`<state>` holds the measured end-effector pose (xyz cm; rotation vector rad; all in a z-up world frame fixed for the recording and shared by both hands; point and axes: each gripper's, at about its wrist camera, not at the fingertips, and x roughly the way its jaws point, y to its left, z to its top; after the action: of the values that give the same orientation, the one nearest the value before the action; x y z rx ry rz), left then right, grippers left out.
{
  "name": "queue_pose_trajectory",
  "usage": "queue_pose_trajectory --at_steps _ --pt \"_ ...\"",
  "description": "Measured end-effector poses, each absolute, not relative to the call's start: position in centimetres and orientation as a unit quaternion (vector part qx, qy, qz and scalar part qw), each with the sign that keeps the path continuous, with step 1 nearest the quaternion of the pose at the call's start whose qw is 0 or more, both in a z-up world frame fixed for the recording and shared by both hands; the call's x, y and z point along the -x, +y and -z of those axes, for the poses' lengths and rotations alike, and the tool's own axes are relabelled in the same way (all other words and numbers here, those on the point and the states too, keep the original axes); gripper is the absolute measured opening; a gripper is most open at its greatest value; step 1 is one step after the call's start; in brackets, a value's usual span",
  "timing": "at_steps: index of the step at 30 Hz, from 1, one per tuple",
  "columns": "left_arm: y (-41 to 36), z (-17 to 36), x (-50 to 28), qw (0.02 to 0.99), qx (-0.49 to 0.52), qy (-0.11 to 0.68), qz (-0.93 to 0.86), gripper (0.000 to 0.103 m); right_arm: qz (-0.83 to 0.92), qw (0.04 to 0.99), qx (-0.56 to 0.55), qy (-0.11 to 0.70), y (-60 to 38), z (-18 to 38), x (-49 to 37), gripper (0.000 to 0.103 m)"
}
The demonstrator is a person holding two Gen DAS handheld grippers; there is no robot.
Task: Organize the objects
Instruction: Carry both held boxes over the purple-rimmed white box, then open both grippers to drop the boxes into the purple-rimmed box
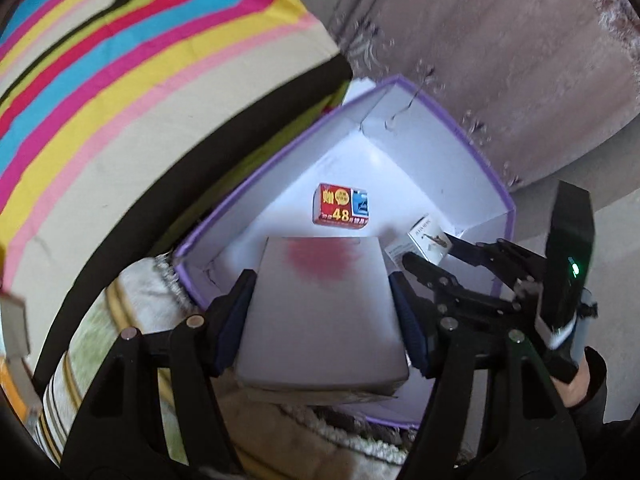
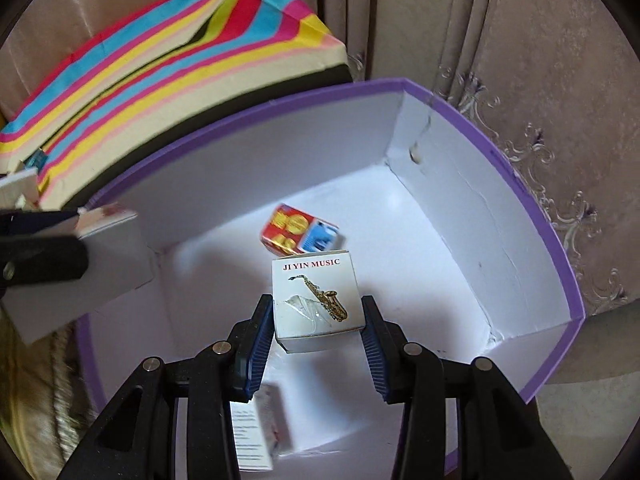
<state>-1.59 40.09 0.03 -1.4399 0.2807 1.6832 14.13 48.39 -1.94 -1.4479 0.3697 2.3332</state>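
Blue pads of the left tongs pinch a white box by its two sides; a red smudge marks the box's far end. It hangs over the near corner of a purple carton with white walls inside. Ahead of these tongs, on the carton floor, lies a red pack with yellow print and a blue end.

Off to their right, the right tongs are inside the carton, jaws nearly together and clamped on a small music box printed with a saxophone. That box is held above the floor, with the red pack just beyond it. Below these tongs a leaflet-like white pack lies on the floor, too blurred to read.

Left of both tongs, beside the carton, stands a striped bin. Beyond is a beige curtain.
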Motion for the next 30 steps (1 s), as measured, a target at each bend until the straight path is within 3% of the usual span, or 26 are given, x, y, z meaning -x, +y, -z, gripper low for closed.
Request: queue_pose_trajectory --at_steps 3,9,10,18,30 --pt "40.9 1.4 2.8 0.427 0.61 0.109 -0.659 0.081 -0.821 0.18 0.524 0.134 48.5 3.0 -14.3 0.044" --pt "41.7 3.5 5.5 0.392 0.66 0.101 -0.633 0.081 -0.81 0.176 0.542 0.14 48.4 4.7 -14.3 0.045" --pt "41.7 3.4 5.7 0.387 0.658 0.109 -0.637 0.08 -0.811 0.18 0.54 0.138 48.4 4.6 -14.3 0.045" --pt "40.0 3.6 7.2 0.341 0.661 0.102 -0.66 0.04 -0.815 0.186 0.534 0.123 48.0 4.6 -13.7 0.047" --pt "38.4 3.0 7.5 0.327 0.642 0.07 -0.69 0.038 -0.834 0.179 0.511 0.103 47.0 4.1 -11.6 0.047"
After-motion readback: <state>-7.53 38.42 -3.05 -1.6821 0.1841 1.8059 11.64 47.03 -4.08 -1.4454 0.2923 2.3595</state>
